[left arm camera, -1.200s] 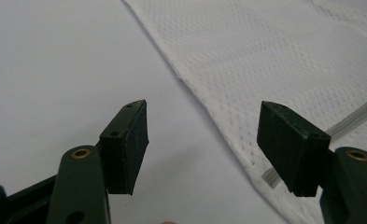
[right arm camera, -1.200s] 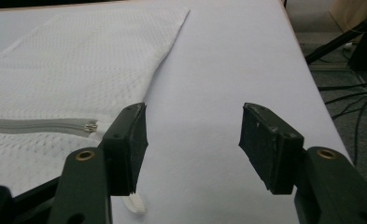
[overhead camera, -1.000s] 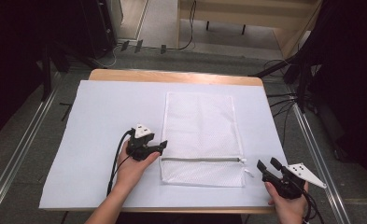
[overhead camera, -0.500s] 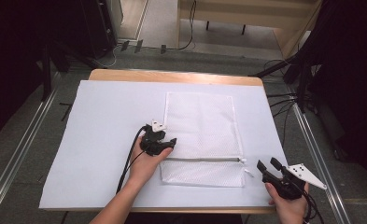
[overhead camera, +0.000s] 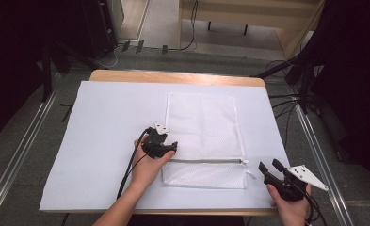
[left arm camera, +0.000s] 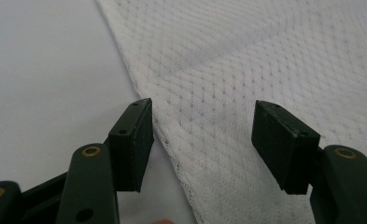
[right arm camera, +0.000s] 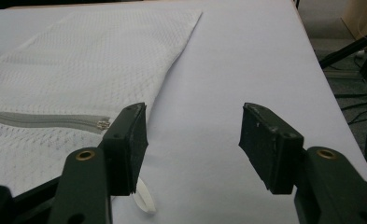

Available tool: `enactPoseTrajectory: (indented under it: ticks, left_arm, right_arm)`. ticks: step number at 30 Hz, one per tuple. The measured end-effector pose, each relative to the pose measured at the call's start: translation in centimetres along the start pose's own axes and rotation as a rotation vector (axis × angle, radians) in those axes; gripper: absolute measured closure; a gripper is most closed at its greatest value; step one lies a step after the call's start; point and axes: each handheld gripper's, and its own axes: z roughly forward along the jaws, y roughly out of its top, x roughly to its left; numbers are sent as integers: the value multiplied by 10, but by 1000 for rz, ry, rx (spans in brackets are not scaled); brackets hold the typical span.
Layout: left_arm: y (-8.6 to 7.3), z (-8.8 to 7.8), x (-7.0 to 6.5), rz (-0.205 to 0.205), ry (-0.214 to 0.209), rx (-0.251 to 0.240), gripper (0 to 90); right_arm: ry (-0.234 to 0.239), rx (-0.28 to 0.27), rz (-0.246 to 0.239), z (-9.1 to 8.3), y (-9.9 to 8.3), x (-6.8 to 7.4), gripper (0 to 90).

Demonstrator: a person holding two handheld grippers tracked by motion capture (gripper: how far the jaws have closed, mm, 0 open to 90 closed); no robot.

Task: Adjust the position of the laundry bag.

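Observation:
A white mesh zip bag lies flat in the middle of the table, its grey zipper running across near the front. My left gripper stands open at the bag's left edge, just above the zipper's left end; in the left gripper view the mesh bag edge passes between the jaws of my left gripper. My right gripper is open near the front right corner, just right of the bag, holding nothing. The right gripper view has my right gripper open, with the zipper pull and a white tab by the left jaw.
A white sheet covers the wooden table. Black cables trail from the left gripper toward the front edge. Dark stands and cables sit on the floor to the right.
My left gripper has moved right and slightly away from the person, from the bare sheet to the bag's left edge. The right gripper has stayed put.

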Motion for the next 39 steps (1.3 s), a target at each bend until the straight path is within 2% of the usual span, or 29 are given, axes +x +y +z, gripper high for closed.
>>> enactPoseTrajectory:
  ticks: [1,2,5,6,7,8,9,10,12,21,23,24,25,26,30,33,34,39]
  left_arm:
    - [0,0,-3,14,20,4,424]
    - [0,0,-3,14,20,4,450]
    - [0,-2,-3,17,13,1,638]
    - [0,-2,-2,18,1,-2,638]
    - [0,-3,1,4,-27,-3,780]
    - [0,-3,1,4,-27,-3,804]
    - [0,-3,4,0,-48,1,864]
    - [0,-3,5,-17,-77,-2,864]
    - [0,-4,9,-23,-106,2,893]
    - [-9,-14,18,-58,-140,-24,900]
    - [-14,-23,27,-70,-148,-34,900]
    - [-14,-23,27,-70,-148,-34,900]
    - [-18,-31,35,-82,-150,-41,900]
    - [-18,-31,35,-82,-150,-41,900]
    - [-34,-55,53,-112,-149,-65,900]
    - [-42,-65,59,-111,-134,-64,900]
    - [-47,-73,66,-106,-114,-66,900]
    - [-56,-77,84,-139,-96,-67,900]
  right_arm:
    - [-1,2,2,0,0,0,427]
    - [-1,2,2,0,0,0,427]
    - [4,6,-2,1,-1,2,427]
    - [4,6,-2,1,-1,2,427]
    - [5,8,-10,2,-1,3,427]
    - [5,8,-10,2,-1,3,427]
    - [6,10,-16,2,-1,3,426]
    - [6,10,-16,2,-1,3,426]
    - [6,10,-16,2,-1,4,426]
    - [6,7,-16,1,-1,3,426]
    - [10,7,-17,0,-1,4,425]
    - [10,7,-17,0,-1,4,425]
    - [12,4,-19,0,-1,4,424]
    - [12,4,-19,0,-1,4,424]
    - [21,11,-22,1,-1,6,423]
    - [26,15,-26,1,-1,8,424]
    - [32,19,-32,2,-1,11,425]
    - [55,37,-52,4,-2,20,426]
